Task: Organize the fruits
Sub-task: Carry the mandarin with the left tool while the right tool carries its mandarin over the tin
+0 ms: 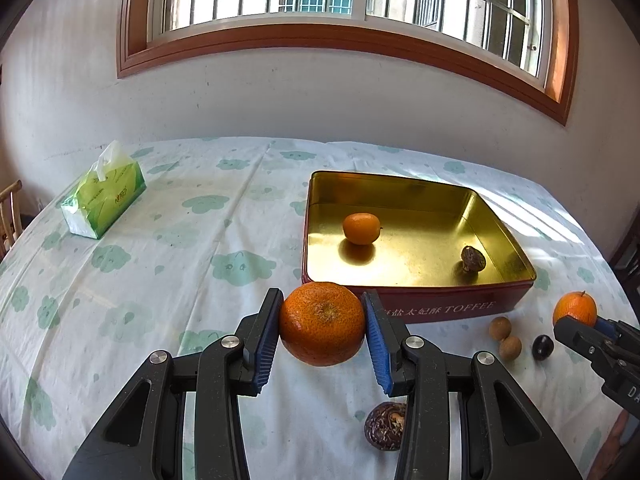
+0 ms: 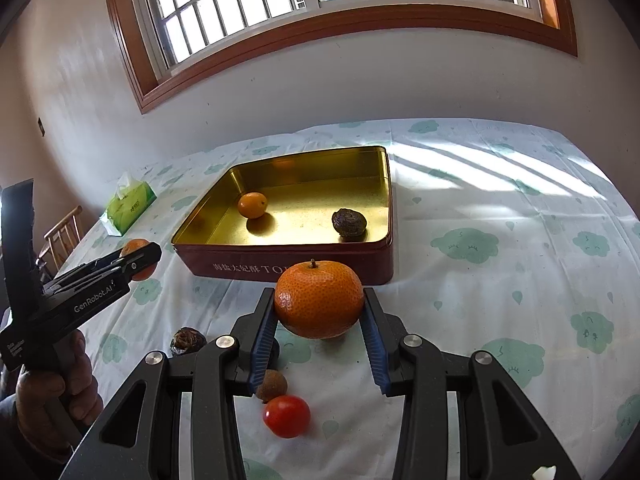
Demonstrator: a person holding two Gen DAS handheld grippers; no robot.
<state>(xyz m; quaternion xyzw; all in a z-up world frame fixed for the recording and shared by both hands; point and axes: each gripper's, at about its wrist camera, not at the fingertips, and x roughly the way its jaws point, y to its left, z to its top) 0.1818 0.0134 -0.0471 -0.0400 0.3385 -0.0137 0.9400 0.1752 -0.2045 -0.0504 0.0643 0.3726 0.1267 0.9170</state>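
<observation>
My left gripper [image 1: 323, 322] is shut on an orange [image 1: 322, 323], held above the cloth just in front of the red tin [image 1: 448, 308]. My right gripper [image 2: 319, 308] is shut on a second orange [image 2: 319, 299], also lifted near the tin's front wall [image 2: 240, 268]. Inside the gold-lined tin lie a small orange [image 1: 361, 228] and a dark wrinkled fruit [image 1: 473, 258]. In the right wrist view the left gripper [image 2: 138, 258] shows at the left with its orange [image 2: 136, 247]. The right gripper [image 1: 576, 322] and its orange [image 1: 575, 308] appear at the right edge of the left wrist view.
Loose on the cloth lie two brown longans [image 1: 505, 336], a dark grape [image 1: 542, 347], a wrinkled dark fruit [image 1: 385, 426] and a cherry tomato [image 2: 286, 416]. A green tissue pack [image 1: 103, 196] sits at the far left. A wooden chair [image 2: 60, 236] stands beyond the table's left edge.
</observation>
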